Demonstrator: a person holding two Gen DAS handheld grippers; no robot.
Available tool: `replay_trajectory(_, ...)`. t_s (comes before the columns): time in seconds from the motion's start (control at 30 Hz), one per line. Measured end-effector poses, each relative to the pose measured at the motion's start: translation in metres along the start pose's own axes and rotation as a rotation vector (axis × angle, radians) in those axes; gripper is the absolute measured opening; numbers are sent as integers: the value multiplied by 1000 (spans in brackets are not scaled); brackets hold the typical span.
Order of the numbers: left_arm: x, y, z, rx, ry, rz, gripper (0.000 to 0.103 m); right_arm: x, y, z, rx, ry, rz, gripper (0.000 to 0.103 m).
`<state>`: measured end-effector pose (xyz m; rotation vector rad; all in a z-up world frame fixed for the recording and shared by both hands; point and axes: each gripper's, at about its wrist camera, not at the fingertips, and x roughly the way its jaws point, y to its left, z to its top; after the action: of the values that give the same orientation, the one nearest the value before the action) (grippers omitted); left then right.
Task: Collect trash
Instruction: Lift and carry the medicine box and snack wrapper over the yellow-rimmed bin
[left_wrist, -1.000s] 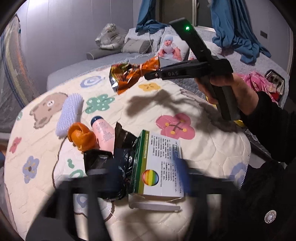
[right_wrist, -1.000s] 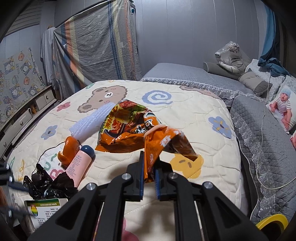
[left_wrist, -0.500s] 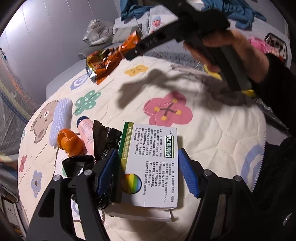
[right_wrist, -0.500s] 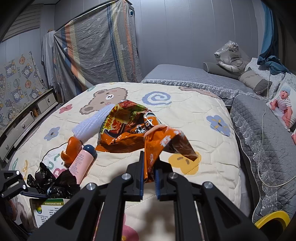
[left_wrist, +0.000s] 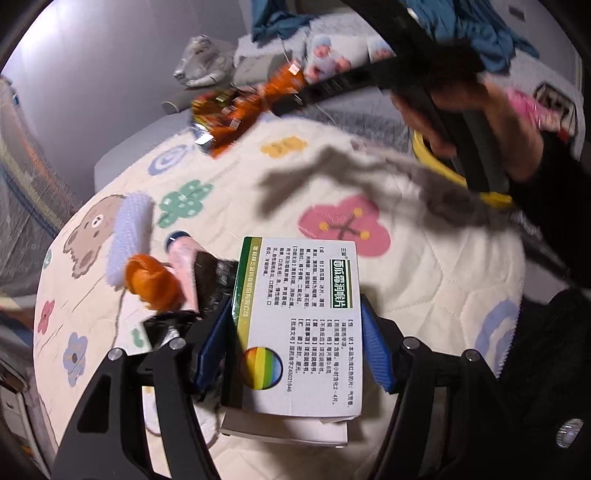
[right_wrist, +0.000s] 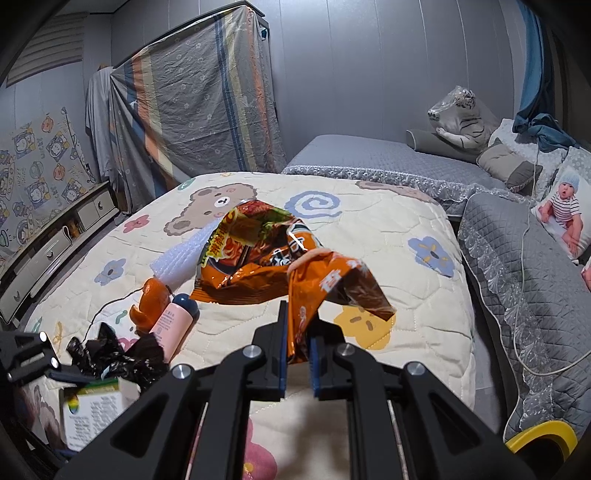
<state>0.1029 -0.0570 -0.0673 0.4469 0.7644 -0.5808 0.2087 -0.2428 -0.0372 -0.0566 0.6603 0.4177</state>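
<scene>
**Wrapper pinched, box straddled**

The right hand-held gripper (right_wrist: 298, 345) is clamped on the orange snack wrapper (right_wrist: 266, 258), held above the bed quilt (right_wrist: 417, 295). The left hand-held gripper (left_wrist: 291, 343) stands wide, blue pads either side of the medicine box (left_wrist: 306, 317).

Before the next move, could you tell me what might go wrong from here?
1. The left tongs stand open around the white medicine box; the black plastic bag against one pad could get pinched too.
2. The right tongs hold the orange snack wrapper by a thin fold, which may slip.
</scene>
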Motion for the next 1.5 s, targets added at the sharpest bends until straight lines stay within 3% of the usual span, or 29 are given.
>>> replay_trajectory(0.37,-35,45,25,-188,-140,96,62,-27,-9,-2,22,-49,-30,8)
replay_trajectory(0.63,-32,45,67,-268,-242,68,62,-63,-43,-11,91,-94,-112,8)
replay_trajectory(1.1,10,-38,159,-204,-322,-83,62,-141,-129,-62,239,-130,-364,8)
replay_trajectory(1.5,46,-101,195,-159,-317,-173,62,-189,-174,-116,341,-126,-518,8)
